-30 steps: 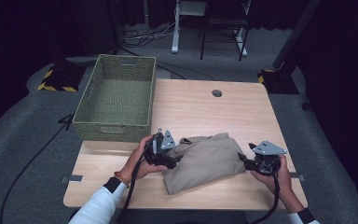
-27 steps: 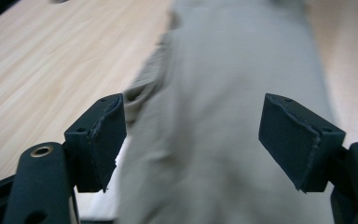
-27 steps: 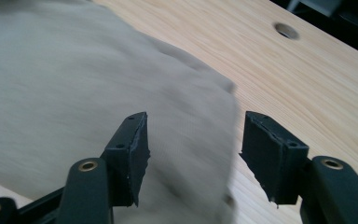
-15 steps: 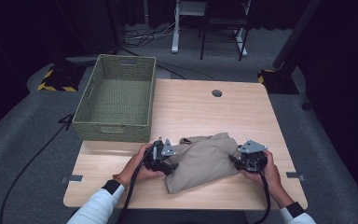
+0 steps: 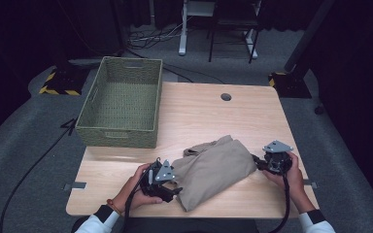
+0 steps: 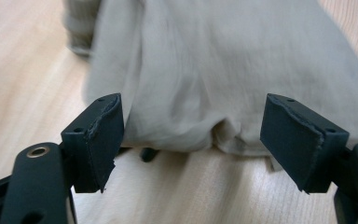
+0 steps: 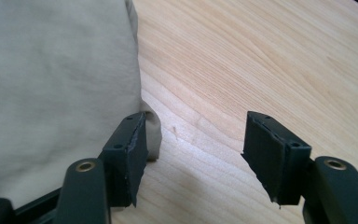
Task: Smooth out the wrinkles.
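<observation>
On the near half of the table (image 5: 194, 116), the folded beige garment (image 5: 213, 170) lies between my two grippers, its far corner well short of the wicker basket (image 5: 121, 109). My left gripper (image 6: 191, 135) has just been opening; its jaws gape at the cloth's edge, gripping nothing. My right gripper (image 7: 193, 154) has also been opening beside the other edge, empty. Compared with a second ago, both hands sit lower and closer, so I judge a two-sided pinch comes next

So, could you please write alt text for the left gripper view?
A crumpled beige cloth lies on a light wooden table, just beyond the left claw. Its two black jaws stand wide apart, the cloth's near edge lies between their tips, and neither pad presses on it.
</observation>
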Demonstrator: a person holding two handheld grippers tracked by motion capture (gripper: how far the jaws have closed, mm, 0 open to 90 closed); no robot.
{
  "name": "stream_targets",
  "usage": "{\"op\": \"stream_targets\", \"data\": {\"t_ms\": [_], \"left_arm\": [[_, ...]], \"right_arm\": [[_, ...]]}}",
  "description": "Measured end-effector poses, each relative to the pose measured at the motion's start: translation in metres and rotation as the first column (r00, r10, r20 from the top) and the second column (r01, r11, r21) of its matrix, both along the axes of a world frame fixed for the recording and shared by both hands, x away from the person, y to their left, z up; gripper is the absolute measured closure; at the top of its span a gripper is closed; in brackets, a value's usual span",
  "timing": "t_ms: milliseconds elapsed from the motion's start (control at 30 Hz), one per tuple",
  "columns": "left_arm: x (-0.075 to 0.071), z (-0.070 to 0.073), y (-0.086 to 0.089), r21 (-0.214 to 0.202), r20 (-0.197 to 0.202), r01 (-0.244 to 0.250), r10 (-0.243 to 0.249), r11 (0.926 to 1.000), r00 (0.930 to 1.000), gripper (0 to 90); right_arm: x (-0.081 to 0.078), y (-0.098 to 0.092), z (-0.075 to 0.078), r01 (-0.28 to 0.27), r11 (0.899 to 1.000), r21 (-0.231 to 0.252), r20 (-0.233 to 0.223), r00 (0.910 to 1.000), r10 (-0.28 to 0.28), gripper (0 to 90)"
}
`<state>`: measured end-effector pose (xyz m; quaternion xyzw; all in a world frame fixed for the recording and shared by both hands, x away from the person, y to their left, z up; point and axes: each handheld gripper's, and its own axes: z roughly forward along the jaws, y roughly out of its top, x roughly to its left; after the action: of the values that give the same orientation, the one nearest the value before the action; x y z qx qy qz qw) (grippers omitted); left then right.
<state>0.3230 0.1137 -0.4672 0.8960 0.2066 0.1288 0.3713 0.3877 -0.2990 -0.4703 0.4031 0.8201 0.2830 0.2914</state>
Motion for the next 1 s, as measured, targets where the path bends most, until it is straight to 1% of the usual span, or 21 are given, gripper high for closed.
{"op": "stream_targets", "data": {"t_ms": [67,100,167,200,233,267,333,367,433,467,500,533,567,600,700,733,767,833,900,933,1000], "left_arm": [[0.004,0.008,0.002,-0.035,0.018,-0.010,0.011,0.9994,0.9998,22.0],[0.006,0.012,0.003,-0.044,0.030,-0.023,0.024,0.9988,0.9993,21.8],[0.013,0.019,0.004,-0.065,0.055,-0.043,0.047,0.9970,0.9974,21.5],[0.018,0.022,0.003,-0.075,0.059,-0.059,0.063,0.9955,0.9963,21.8],[0.018,0.022,0.003,-0.075,0.059,-0.059,0.063,0.9955,0.9963,21.8],[0.029,0.023,0.000,-0.086,0.055,-0.074,0.079,0.9935,0.9954,22.5],[0.038,0.019,-0.006,-0.054,0.052,-0.070,0.072,0.9961,0.9960,22.1],[0.043,0.015,-0.009,-0.042,0.043,-0.073,0.074,0.9965,0.9963,22.3],[0.055,0.005,-0.014,-0.020,-0.013,-0.072,0.072,0.9972,0.9973,24.8],[0.058,0.001,-0.016,-0.002,-0.013,-0.069,0.069,0.9976,0.9975,24.4],[0.062,-0.004,-0.018,0.020,-0.023,-0.071,0.072,0.9973,0.9972,24.2],[0.065,-0.008,-0.018,0.011,-0.050,-0.071,0.071,0.9974,0.9962,24.6],[0.068,-0.011,-0.018,0.002,-0.100,-0.063,0.063,0.9980,0.9929,25.9],[0.070,-0.014,-0.019,0.008,-0.125,-0.052,0.053,0.9986,0.9907,26.5],[0.068,-0.019,-0.019,-0.005,-0.162,-0.021,0.020,0.9998,0.9866,30.8],[0.067,-0.020,-0.020,-0.010,-0.170,-0.004,0.003,0.9999,0.9854,31.5],[0.065,-0.021,-0.021,-0.011,-0.182,0.004,-0.006,0.9999,0.9832,32.0],[0.061,-0.023,-0.025,-0.017,-0.216,0.046,-0.048,0.9988,0.9752,32.5],[0.052,-0.025,-0.032,-0.020,-0.229,0.090,-0.093,0.9957,0.9689,32.5],[0.048,-0.025,-0.036,-0.020,-0.226,0.105,-0.107,0.9943,0.9683,32.5],[0.042,-0.024,-0.043,-0.001,-0.208,0.120,-0.118,0.9927,0.9710,32.2]], "right_arm": [[-0.009,0.004,0.008,-0.036,0.998,0.044,0.017,0.9992,0.035,39.3],[-0.014,0.007,0.011,-0.070,0.995,0.072,0.023,0.9974,0.068,39.2],[-0.027,0.017,0.015,-0.127,0.989,0.078,0.037,0.9915,0.124,38.6],[-0.034,0.023,0.017,-0.156,0.985,0.079,0.041,0.9874,0.153,38.2],[-0.042,0.030,0.019,-0.196,0.977,0.089,0.045,0.9802,0.193,37.8],[-0.048,0.036,0.019,-0.220,0.970,0.100,0.049,0.9752,0.216,37.5],[-0.057,0.048,0.018,-0.279,0.955,0.101,0.048,0.9601,0.276,36.3],[-0.062,0.054,0.017,-0.311,0.947,0.087,0.045,0.9504,0.308,36.2],[-0.067,0.064,0.012,-0.343,0.934,0.097,0.026,0.9394,0.342,36.0],[-0.069,0.068,0.009,-0.363,0.927,0.094,0.017,0.9318,0.363,35.9],[-0.069,0.070,0.007,-0.367,0.925,0.092,0.011,0.9298,0.368,35.9],[-0.068,0.073,0.003,-0.370,0.925,0.082,-0.003,0.9285,0.371,35.9],[-0.066,0.073,0.001,-0.370,0.926,0.074,-0.010,0.9285,0.371,35.8],[-0.064,0.073,-0.002,-0.363,0.929,0.074,-0.022,0.9304,0.366,35.7],[-0.057,0.068,-0.007,-0.338,0.937,0.087,-0.033,0.9394,0.341,35.4],[-0.055,0.066,-0.008,-0.323,0.942,0.086,-0.033,0.9445,0.327,35.6],[-0.052,0.063,-0.009,-0.307,0.948,0.084,-0.033,0.9501,0.310,35.6],[-0.046,0.058,-0.012,-0.274,0.958,0.088,-0.043,0.9595,0.278,35.5],[-0.040,0.053,-0.014,-0.240,0.969,0.065,-0.048,0.9689,0.243,35.9],[-0.036,0.050,-0.016,-0.225,0.973,0.045,-0.047,0.9728,0.227,37.0],[-0.028,0.043,-0.021,-0.174,0.985,0.007,-0.042,0.9838,0.174,37.6]]}}
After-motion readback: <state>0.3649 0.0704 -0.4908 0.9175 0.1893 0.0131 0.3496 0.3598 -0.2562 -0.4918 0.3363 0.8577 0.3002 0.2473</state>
